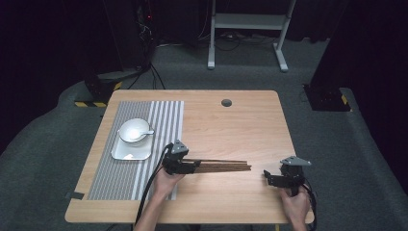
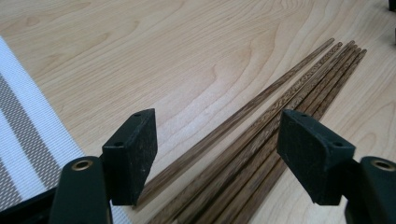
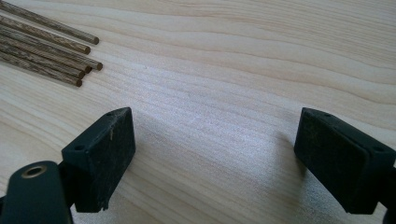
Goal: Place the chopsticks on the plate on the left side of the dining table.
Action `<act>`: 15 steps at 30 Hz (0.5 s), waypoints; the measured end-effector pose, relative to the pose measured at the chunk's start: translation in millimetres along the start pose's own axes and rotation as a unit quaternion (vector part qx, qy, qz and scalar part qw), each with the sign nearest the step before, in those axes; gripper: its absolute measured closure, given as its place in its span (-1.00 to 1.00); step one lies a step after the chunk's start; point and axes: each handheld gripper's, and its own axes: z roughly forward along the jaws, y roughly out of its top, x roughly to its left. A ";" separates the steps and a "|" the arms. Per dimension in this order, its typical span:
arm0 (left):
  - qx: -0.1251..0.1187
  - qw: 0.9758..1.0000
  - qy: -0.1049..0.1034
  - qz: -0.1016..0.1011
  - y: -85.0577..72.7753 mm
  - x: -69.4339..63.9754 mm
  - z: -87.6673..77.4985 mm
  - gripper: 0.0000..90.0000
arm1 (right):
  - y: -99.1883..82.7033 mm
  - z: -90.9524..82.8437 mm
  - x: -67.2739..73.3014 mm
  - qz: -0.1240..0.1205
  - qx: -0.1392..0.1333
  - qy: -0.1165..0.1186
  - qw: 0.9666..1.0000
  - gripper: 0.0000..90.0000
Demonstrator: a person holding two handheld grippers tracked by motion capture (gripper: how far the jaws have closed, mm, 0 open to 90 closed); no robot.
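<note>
Several slim dark-brown wooden chopsticks (image 1: 222,166) lie side by side in a loose bundle on the light wooden table (image 1: 231,130), near its front middle and pointing across it from left to right. In the left gripper view they run away from the camera as round, tapering sticks (image 2: 261,135) with a speckled, streaky grain; one lies slightly apart from the rest, fanned off to the left. In the right gripper view their blunt round ends (image 3: 70,63) show at the upper left corner.

The left gripper (image 1: 192,167), black with a grey three-cornered plate on top, sits at the near ends of the sticks. Its jaws stand spread wide, one on either side of the bundle, with the sticks between them and the pads not pressing on any of them. The right gripper (image 1: 266,177) is well apart from the stick tips, over bare wood, its jaws likewise spread wide with nothing between them. The pads of both are matt black blocks with a rough, rubbery face.

To the left lies a grey-and-white striped woven placemat (image 1: 120,178), carrying a white rounded-square dish (image 1: 126,154) with a white round bowl (image 1: 132,131) on it. The tabletop is pale, strongly grained wood with a round grey cable hole (image 1: 226,102) near the far edge. Grey carpet (image 1: 48,159) surrounds the table, the room behind is dark, and a white metal stand (image 1: 248,21) is at the back.
</note>
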 end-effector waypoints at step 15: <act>0.011 1.000 -0.007 0.016 16.0 -6.9 20.8 -0.18 | 0.0 0.0 0.1 0.001 0.000 -0.001 1.000 -0.72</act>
